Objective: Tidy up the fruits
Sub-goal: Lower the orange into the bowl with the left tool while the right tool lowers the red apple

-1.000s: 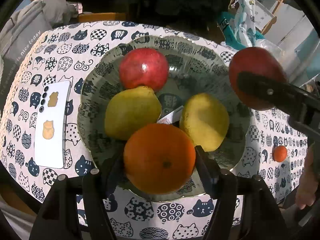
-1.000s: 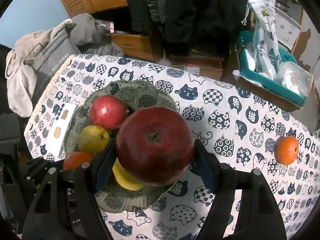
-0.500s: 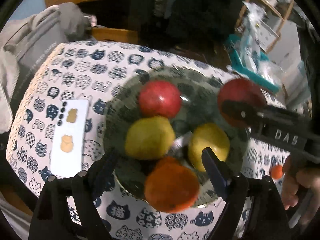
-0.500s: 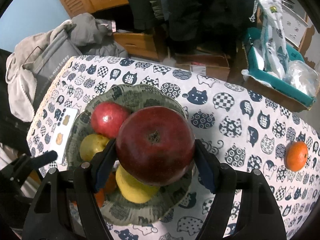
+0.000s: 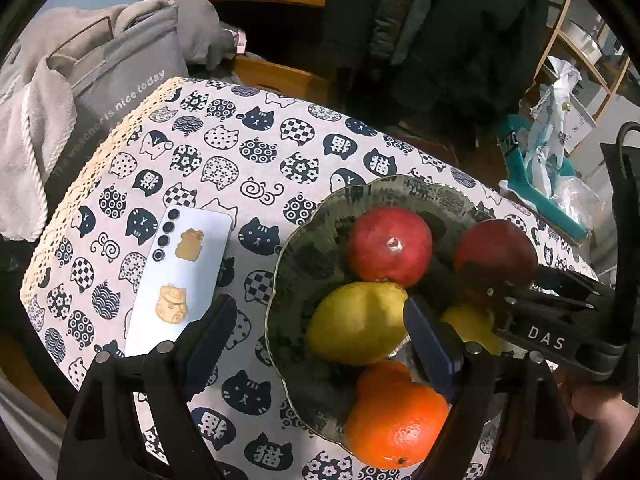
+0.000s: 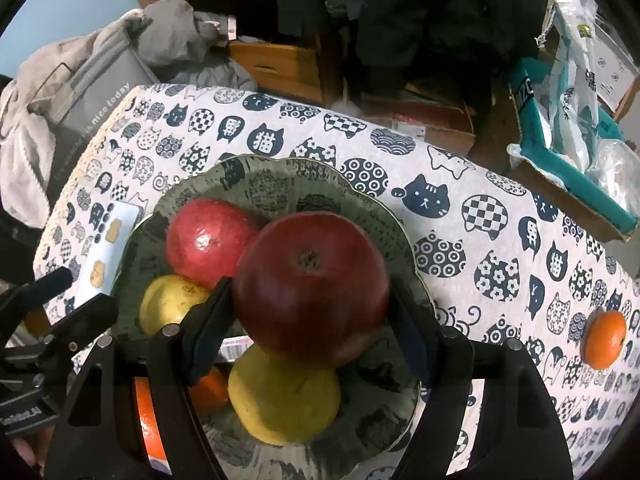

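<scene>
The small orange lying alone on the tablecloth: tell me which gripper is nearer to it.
Right. The right gripper, holding a dark red apple over the bowl, is nearer the small orange; the open left gripper is beyond the bowl's far side.

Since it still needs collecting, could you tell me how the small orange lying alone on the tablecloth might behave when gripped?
The small orange looks round, so a nudge would probably roll it across the flat tablecloth. Its rind looks smooth and may slip between fingers, so centre them.
</scene>
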`<action>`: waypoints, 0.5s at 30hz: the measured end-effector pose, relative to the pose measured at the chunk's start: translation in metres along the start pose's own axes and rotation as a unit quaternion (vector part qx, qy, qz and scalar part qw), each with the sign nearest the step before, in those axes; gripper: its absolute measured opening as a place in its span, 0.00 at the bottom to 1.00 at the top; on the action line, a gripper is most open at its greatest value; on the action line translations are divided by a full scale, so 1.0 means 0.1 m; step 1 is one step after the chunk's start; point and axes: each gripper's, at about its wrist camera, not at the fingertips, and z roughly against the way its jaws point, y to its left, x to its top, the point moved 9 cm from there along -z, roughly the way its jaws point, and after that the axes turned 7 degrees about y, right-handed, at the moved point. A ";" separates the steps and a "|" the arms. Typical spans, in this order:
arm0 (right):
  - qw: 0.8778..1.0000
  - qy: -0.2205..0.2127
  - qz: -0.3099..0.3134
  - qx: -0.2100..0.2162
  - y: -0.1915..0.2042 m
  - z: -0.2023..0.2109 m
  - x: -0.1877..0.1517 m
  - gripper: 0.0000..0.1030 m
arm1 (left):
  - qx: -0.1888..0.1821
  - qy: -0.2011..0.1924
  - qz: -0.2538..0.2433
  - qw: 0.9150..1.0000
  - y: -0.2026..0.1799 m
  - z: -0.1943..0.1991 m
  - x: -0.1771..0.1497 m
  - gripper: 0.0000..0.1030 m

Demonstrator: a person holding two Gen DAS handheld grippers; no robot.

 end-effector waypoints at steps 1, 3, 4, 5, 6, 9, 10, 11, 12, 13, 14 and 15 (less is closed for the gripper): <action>1.000 0.002 0.000 0.000 -0.01 -0.01 0.00 0.73 | 0.000 0.000 0.001 1.000 0.00 0.00 0.00 0.84; 1.000 0.009 -0.001 -0.001 -0.02 -0.05 0.00 0.74 | 0.001 0.001 -0.001 1.000 -0.01 -0.01 0.00 0.84; 1.000 0.012 -0.001 -0.004 -0.02 -0.07 -0.01 0.74 | 0.002 0.001 -0.002 1.000 -0.01 -0.01 0.00 0.84; 1.000 0.013 0.000 -0.005 -0.03 -0.08 -0.01 0.74 | 0.002 0.001 -0.002 1.000 -0.01 -0.01 0.00 0.84; 1.000 0.011 0.000 -0.006 -0.03 -0.08 -0.01 0.74 | 0.001 0.001 -0.001 1.000 -0.01 -0.01 0.00 0.84; 1.000 -0.008 0.006 -0.006 -0.01 0.02 0.05 0.76 | 0.000 0.000 0.000 1.000 -0.01 0.00 0.01 0.84; 1.000 -0.012 0.008 -0.007 0.00 0.05 0.06 0.76 | 0.000 -0.001 0.000 1.000 -0.01 0.00 0.01 0.84; 1.000 -0.017 0.010 -0.008 0.00 0.10 0.08 0.76 | 0.000 -0.002 0.000 1.000 0.00 0.01 0.01 0.84; 1.000 -0.020 0.009 -0.008 -0.01 0.12 0.09 0.76 | 0.000 -0.002 0.000 1.000 0.00 0.02 0.01 0.84; 1.000 -0.023 0.008 -0.009 -0.02 0.16 0.10 0.76 | -0.001 -0.004 0.001 1.000 0.00 0.04 0.02 0.84; 1.000 -0.027 0.006 -0.013 -0.03 0.19 0.10 0.76 | -0.002 -0.005 0.001 1.000 0.00 0.05 0.02 0.84; 0.999 -0.030 0.006 -0.016 -0.03 0.21 0.11 0.76 | -0.002 -0.007 0.001 1.000 -0.01 0.07 0.02 0.84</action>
